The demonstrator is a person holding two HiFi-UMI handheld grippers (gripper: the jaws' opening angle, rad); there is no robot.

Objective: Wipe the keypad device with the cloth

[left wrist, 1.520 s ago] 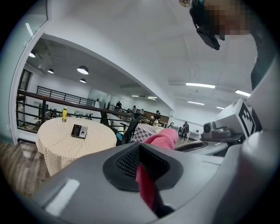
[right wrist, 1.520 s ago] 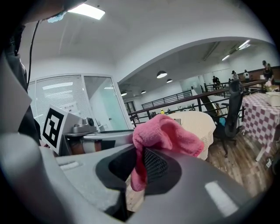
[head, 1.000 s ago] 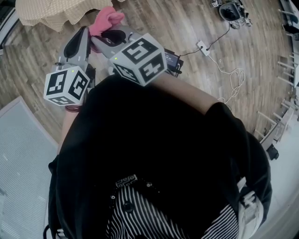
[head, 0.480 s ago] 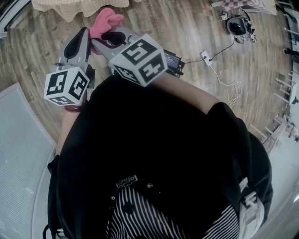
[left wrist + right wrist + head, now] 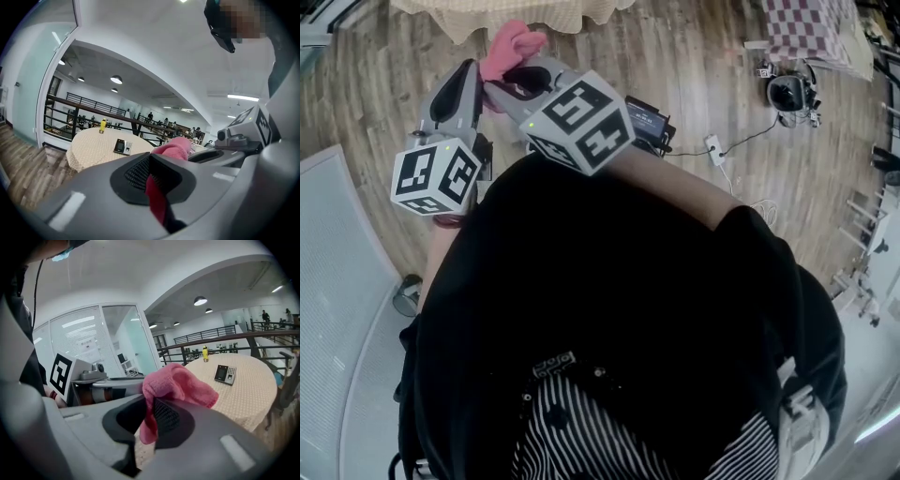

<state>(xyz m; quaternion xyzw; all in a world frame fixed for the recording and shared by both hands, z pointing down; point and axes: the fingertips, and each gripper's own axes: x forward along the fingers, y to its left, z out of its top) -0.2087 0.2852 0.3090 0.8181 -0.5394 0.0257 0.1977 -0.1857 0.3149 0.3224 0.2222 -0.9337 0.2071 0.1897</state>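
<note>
A pink cloth (image 5: 512, 45) sits bunched at the tips of both grippers, held high in front of the person's chest. In the head view my left gripper (image 5: 467, 67) and right gripper (image 5: 514, 73) meet at the cloth. The left gripper view shows a strip of the cloth (image 5: 174, 148) pinched in the left gripper (image 5: 155, 190). In the right gripper view the cloth (image 5: 176, 385) hangs from the shut right gripper (image 5: 148, 423). The dark keypad device (image 5: 123, 146) (image 5: 225, 374) lies flat on a round table with a beige cover (image 5: 255, 390), well ahead of both grippers.
A yellow bottle (image 5: 102, 125) (image 5: 205, 353) stands on the same table (image 5: 516, 11). On the wooden floor lie a black box (image 5: 647, 120), a power strip with cables (image 5: 712, 148) and a grey mat (image 5: 337, 281). A checkered-cloth table (image 5: 811, 33) is at the upper right.
The floor and power strip have slid downward in the head view, and the checkered table has come into sight. Both grippers keep the same pose with the cloth.
</note>
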